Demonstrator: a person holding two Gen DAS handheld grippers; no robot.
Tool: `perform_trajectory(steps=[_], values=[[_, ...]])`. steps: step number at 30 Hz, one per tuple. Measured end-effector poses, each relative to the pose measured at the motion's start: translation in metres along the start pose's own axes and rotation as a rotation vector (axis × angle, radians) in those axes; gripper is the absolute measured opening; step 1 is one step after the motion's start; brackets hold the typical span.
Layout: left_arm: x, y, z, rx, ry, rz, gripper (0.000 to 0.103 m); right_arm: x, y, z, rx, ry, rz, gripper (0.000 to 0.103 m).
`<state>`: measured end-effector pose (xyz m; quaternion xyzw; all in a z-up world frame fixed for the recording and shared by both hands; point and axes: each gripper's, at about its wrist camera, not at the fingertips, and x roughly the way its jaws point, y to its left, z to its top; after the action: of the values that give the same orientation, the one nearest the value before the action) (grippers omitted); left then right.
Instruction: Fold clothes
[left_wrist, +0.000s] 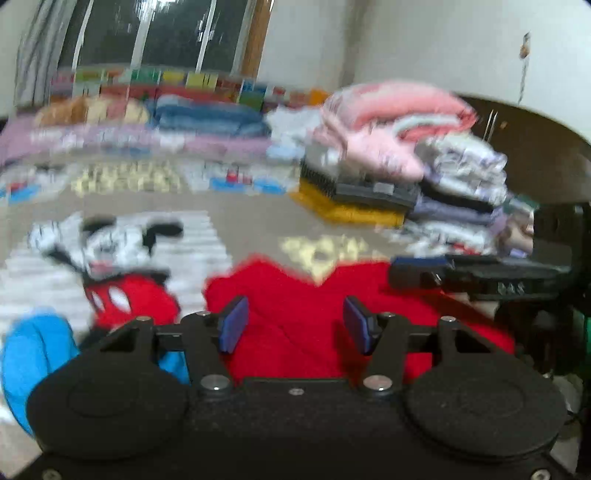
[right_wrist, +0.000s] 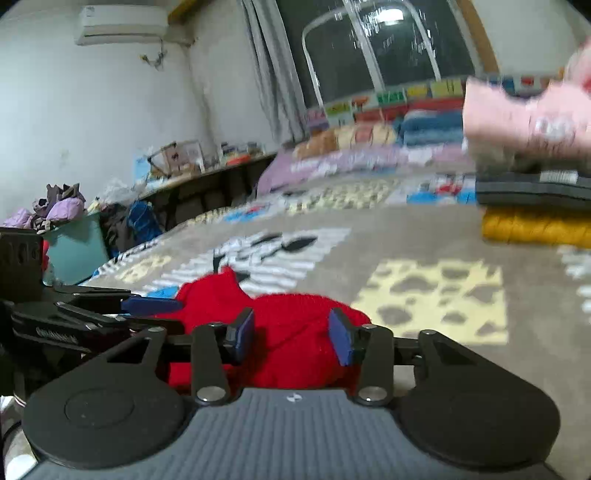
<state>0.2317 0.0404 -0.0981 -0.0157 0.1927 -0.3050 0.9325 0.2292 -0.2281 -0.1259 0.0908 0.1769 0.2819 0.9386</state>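
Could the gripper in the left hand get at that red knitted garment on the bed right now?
Probably yes. The left gripper is open right over the red garment, with nothing between them. The right gripper sits alongside, not blocking.

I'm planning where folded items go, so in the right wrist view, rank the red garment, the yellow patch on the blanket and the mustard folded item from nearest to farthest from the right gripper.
1. Red garment, directly at the right gripper.
2. Yellow patch, ahead to the right.
3. Mustard folded item, far right, under the stack.
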Motion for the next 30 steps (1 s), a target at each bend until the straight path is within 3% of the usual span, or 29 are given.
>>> perform_trajectory(steps=[3,6,9,12,15,18,21,27,30], values=[[0.003,0.0,0.006,0.04,-0.037,-0.017,0.056,-0.015,0.013,0.009,-0.069,-0.032,0.041,0.05],[0.019,-0.002,-0.001,0.094,0.013,-0.019,0.056,-0.021,0.027,0.005,-0.157,-0.009,0.072,0.053],[0.036,0.007,-0.011,0.044,0.12,-0.013,0.058,-0.018,0.03,-0.008,-0.165,0.07,0.106,0.054],[0.034,0.023,-0.012,-0.081,0.124,-0.046,0.059,-0.02,0.027,-0.015,-0.165,0.101,0.112,0.054],[0.041,0.022,-0.015,-0.088,0.134,-0.038,0.06,-0.017,0.023,-0.019,-0.142,0.116,0.13,0.054],[0.041,0.027,-0.016,-0.115,0.128,-0.048,0.06,-0.017,0.022,-0.022,-0.134,0.11,0.133,0.054],[0.034,0.017,-0.016,-0.077,0.106,-0.027,0.061,-0.021,0.027,-0.024,-0.153,0.089,0.12,0.054],[-0.007,-0.008,-0.011,-0.02,-0.006,0.028,0.059,-0.054,0.048,-0.017,-0.217,-0.022,0.039,0.054],[-0.025,-0.025,-0.014,0.017,-0.025,0.02,0.059,-0.069,0.06,-0.014,-0.241,-0.027,0.028,0.054]])
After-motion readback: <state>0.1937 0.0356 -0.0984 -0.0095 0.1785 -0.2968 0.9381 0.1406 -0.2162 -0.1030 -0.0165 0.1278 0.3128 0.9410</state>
